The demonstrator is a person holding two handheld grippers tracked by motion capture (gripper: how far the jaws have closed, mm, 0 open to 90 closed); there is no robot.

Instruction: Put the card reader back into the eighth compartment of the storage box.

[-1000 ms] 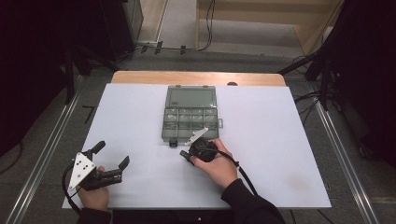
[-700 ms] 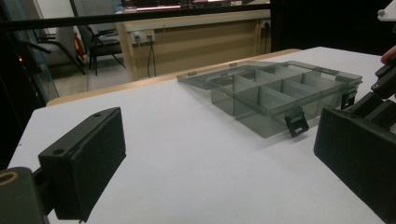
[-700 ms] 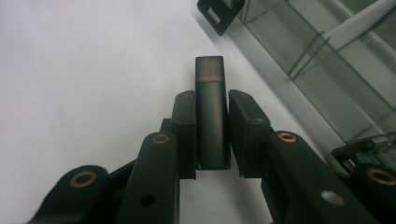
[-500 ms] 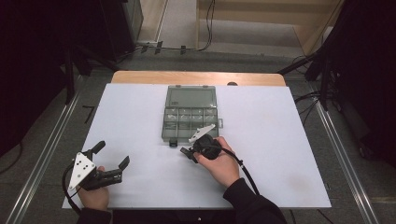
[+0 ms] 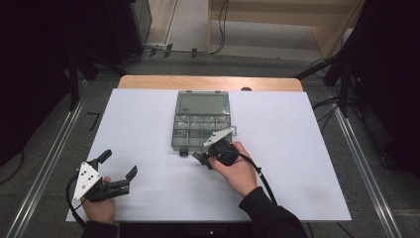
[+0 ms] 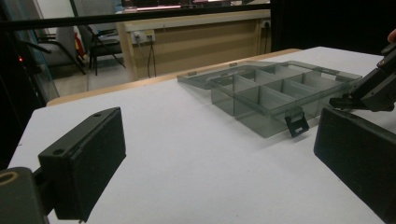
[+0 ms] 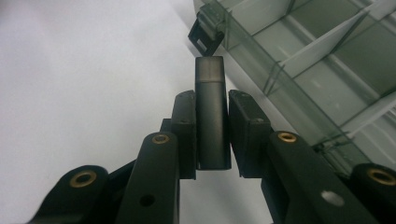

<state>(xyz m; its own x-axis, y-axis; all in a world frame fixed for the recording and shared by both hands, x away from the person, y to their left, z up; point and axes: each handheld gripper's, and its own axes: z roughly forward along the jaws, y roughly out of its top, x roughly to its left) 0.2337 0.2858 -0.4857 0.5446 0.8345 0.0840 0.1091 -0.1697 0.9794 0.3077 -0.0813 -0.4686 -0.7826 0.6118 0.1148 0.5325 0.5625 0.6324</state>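
Table (image 5: 307, 148) under a smooth white sheet, with a strip of bare wood along its far edge, takes up the middle of the high view. At its near left corner the person's left hand (image 5: 100, 209) holds the left gripper (image 5: 119, 172), a black angular tool with a grey three-cornered plate on top; its two jaws are spread wide with nothing between them. In the left gripper view those jaws rise as flat, matte black rectangular blocks at either side, the bare white sheet lying between them.

Toward the middle of the table, on the far half, lies a compartment box (image 5: 200, 128) of smoky translucent plastic, rectangular, its lid swung open flat on the far side. Thin straight dividers split the tray into small square cells, which look empty in the left gripper view. A small black latch (image 6: 297, 125) hangs from the tray's near edge.

Just near and right of the box's near edge, the right hand (image 5: 239, 171) holds the right gripper (image 5: 200, 158), a dark sleeve behind it and a black cable trailing toward the person. In the right gripper view its jaws are pressed in on a small dark grey block (image 7: 212, 116), smooth, oblong and straight-sided, standing out beyond the fingertips. The block's tip points at the box's latch, close to it but apart, with the clear ribbed wall of the tray running along the right.
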